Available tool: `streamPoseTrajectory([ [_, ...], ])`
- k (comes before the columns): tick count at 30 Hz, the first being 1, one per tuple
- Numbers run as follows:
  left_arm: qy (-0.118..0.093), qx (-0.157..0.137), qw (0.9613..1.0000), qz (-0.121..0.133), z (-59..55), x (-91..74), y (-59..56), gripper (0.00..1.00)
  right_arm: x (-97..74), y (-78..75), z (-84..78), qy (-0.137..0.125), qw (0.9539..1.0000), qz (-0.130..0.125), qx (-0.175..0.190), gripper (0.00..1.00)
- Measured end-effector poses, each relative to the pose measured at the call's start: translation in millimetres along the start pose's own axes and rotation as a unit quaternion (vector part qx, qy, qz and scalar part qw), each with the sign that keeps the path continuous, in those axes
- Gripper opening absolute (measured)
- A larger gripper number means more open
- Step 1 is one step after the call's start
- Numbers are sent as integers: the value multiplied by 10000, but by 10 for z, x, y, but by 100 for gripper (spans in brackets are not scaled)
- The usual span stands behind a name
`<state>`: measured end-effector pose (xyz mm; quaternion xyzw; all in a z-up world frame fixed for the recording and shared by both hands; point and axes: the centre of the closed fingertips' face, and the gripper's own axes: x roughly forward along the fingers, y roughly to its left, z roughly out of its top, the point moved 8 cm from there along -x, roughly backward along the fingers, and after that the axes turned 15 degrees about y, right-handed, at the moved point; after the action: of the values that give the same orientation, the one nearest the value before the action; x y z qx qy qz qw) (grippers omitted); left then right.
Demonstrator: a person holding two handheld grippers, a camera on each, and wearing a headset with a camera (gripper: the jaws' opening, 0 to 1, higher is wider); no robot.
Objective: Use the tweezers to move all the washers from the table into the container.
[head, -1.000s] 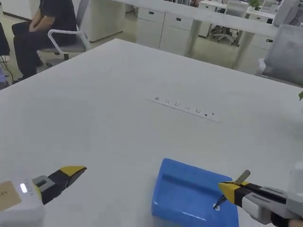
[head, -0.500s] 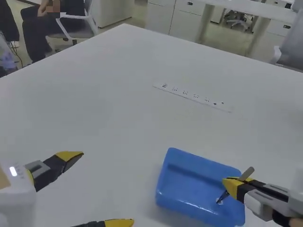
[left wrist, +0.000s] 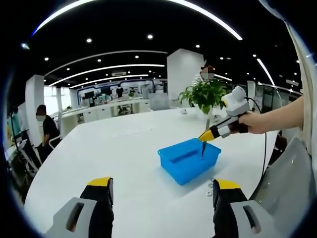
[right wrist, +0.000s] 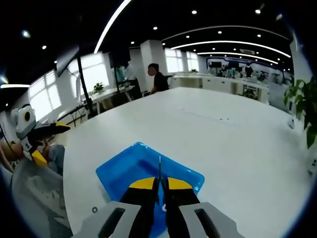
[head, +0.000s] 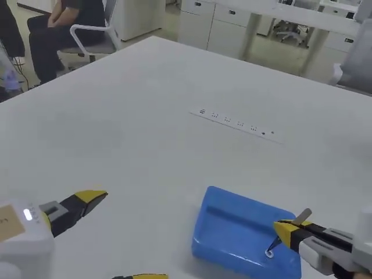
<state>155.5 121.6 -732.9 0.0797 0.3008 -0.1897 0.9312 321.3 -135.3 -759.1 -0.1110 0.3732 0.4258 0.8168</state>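
Note:
The blue container [head: 238, 229] stands on the white table near its front edge. My right gripper [head: 286, 228] is shut on the metal tweezers [head: 276, 242], which point down into the container's right part. A small ring that looks like a washer [head: 269, 253] sits at their tip. In the right gripper view the tweezers [right wrist: 159, 174] stick out between the closed jaws over the container [right wrist: 130, 167]. My left gripper [head: 128, 237] hangs open to the left of the container with nothing in it. Two washers [left wrist: 210, 188] lie on the table beside the container [left wrist: 185, 161], and another washer [right wrist: 94, 209] lies by its corner.
A row of small marks [head: 235, 122] runs across the table's [head: 145, 104] middle. A person sits on a chair [head: 87, 40] past the far left edge. White cabinets [head: 232, 26] stand behind the table, and a potted plant [left wrist: 205, 94] sits at its end.
The head view has shifted a little. The tweezers stay over the right part of the container, and the left gripper stays open to its left.

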Motion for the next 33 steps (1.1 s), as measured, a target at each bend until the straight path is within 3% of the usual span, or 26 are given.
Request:
streamPoseTrajectory([
  [10, -13, 6, 10000, -14, 2, 3, 4, 84, -241, 197, 43, -399, 9991, 109, 120, 3],
  [20, 18, -13, 10000, -35, -6, 7, 2, 84, -375, 404, 87, -728, 9966, 254, 282, 3],
  [23, -51, -58, 9999, -120, 5, 3, -6, 84, -392, 448, 80, -757, 9963, 310, 279, 3],
  [33, 6, -17, 10000, -94, -10, 13, -5, 83, -355, 556, 1, -739, 9952, 558, 321, 3],
])
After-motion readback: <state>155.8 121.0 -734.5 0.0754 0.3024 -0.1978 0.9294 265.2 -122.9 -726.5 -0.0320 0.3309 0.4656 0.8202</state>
